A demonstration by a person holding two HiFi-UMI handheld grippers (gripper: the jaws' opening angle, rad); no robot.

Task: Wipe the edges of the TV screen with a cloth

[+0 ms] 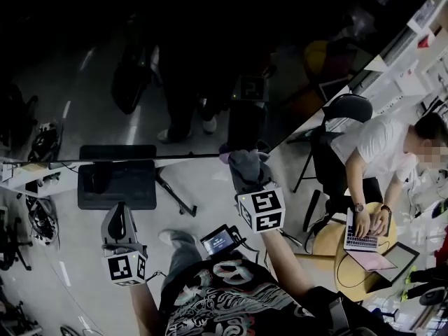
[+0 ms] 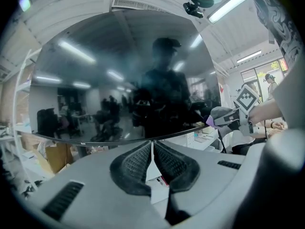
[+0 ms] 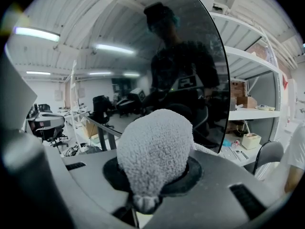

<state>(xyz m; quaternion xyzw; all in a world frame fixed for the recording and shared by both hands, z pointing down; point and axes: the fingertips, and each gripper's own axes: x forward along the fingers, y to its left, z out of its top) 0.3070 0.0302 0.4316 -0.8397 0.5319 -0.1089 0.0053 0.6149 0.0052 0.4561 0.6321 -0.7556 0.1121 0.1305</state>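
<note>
The dark TV screen (image 1: 175,61) fills the top of the head view, and its lower edge (image 1: 140,160) runs to a corner near the middle. My right gripper (image 1: 250,177) is shut on a grey fluffy cloth (image 1: 246,165), which sits at that lower corner. The right gripper view shows the cloth (image 3: 155,149) bulging out of the jaws in front of the screen (image 3: 190,66). Lower left, my left gripper (image 1: 119,219) hangs below the screen's edge, apart from it, shut with nothing in it. Its pads (image 2: 136,163) meet under the screen (image 2: 119,75).
A black TV stand base (image 1: 115,184) with a slanting leg (image 1: 175,194) stands under the screen. At the right a person (image 1: 381,149) sits at a round table (image 1: 329,247) with a laptop (image 1: 360,236). A black chair (image 1: 346,109) and white shelving (image 1: 413,54) stand behind.
</note>
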